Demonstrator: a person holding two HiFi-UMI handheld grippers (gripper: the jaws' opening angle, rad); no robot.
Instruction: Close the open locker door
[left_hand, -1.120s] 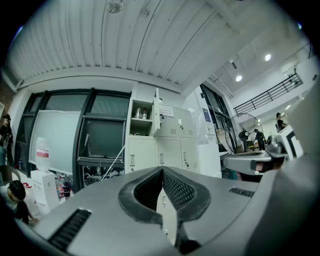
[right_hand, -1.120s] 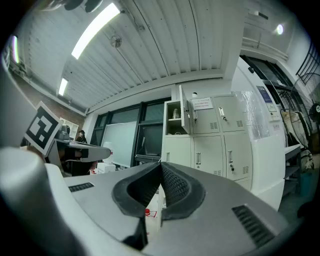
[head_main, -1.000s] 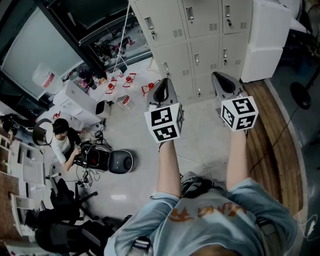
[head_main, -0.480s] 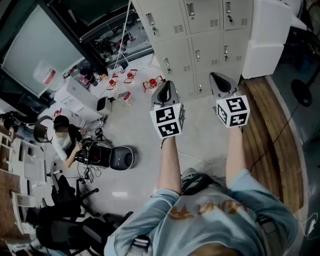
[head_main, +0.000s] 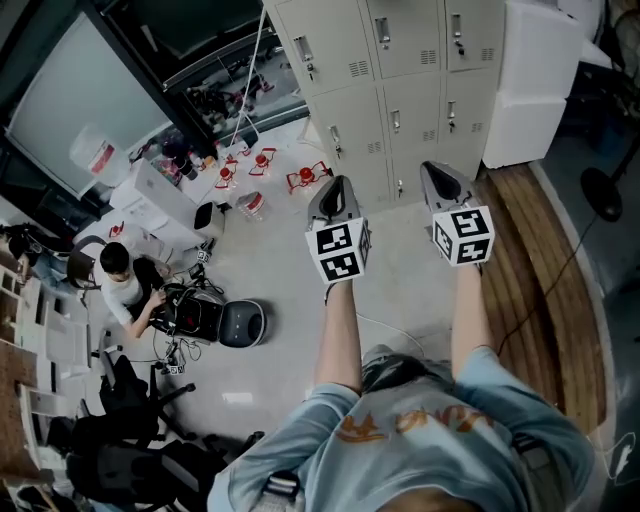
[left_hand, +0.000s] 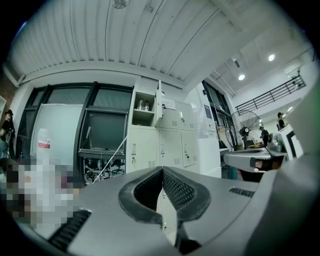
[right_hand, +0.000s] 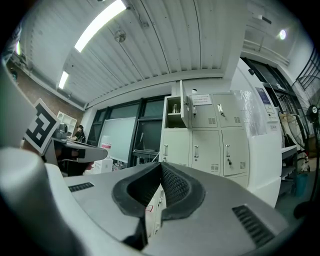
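A bank of cream lockers (head_main: 400, 80) stands ahead of me. Its top-left compartment (left_hand: 144, 109) is open, and the door (left_hand: 159, 102) swings out edge-on; the right gripper view shows the same door (right_hand: 183, 104). In the head view the open door is out of frame. My left gripper (head_main: 336, 184) and right gripper (head_main: 433, 170) are held out side by side, well short of the lockers. Both are shut with nothing between the pads, as the left gripper (left_hand: 162, 170) and right gripper (right_hand: 161, 166) views show.
A tall white cabinet (head_main: 535, 80) stands right of the lockers, beside a wooden floor strip (head_main: 540, 270) and a fan (head_main: 605, 190). On the floor at left are red items (head_main: 305, 178), a seated person (head_main: 120, 280), a round grey machine (head_main: 243, 322) and dark chairs (head_main: 120, 440).
Both grippers have drifted a little lower and closer together in the head view. Their jaws stay shut, and the lockers look the same.
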